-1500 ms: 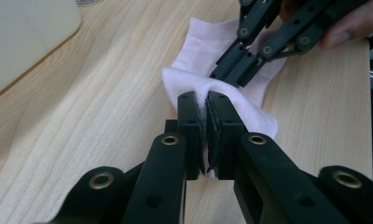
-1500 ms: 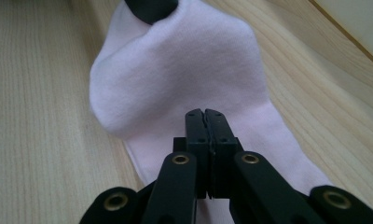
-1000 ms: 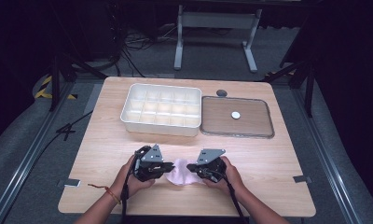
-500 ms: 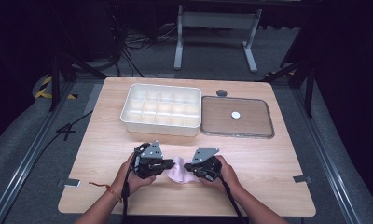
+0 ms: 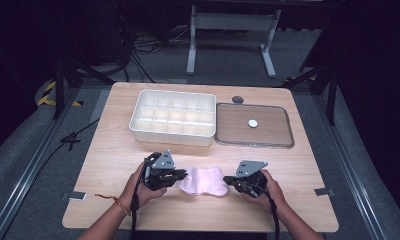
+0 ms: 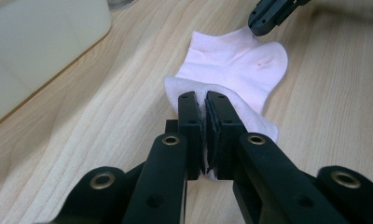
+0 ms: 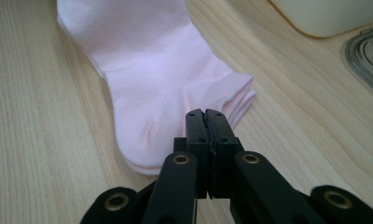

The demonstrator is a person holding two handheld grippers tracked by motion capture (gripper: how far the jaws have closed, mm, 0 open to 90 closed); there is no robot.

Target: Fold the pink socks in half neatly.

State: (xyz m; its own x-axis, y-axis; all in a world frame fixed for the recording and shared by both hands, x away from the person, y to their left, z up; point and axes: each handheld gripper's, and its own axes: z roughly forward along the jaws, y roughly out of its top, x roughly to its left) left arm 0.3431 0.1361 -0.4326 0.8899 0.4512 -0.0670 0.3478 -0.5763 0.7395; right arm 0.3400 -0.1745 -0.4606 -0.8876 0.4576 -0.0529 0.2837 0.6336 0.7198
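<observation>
Since the earlier frames the right hand-held gripper [image 5: 229, 179] has drawn away to the right, and the pink sock [image 5: 204, 180] now lies spread flatter between the two hands on the wooden surface [image 5: 308, 170]. That sock is pale pink, soft and ribbed at the cuff, resting in front of the white compartment tray [image 5: 173, 117]. Left hand-held gripper [image 6: 206, 99] is clamped on the sock's edge. Right hand-held gripper's jaws are closed at the cuff; whether cloth is pinched I cannot tell.
</observation>
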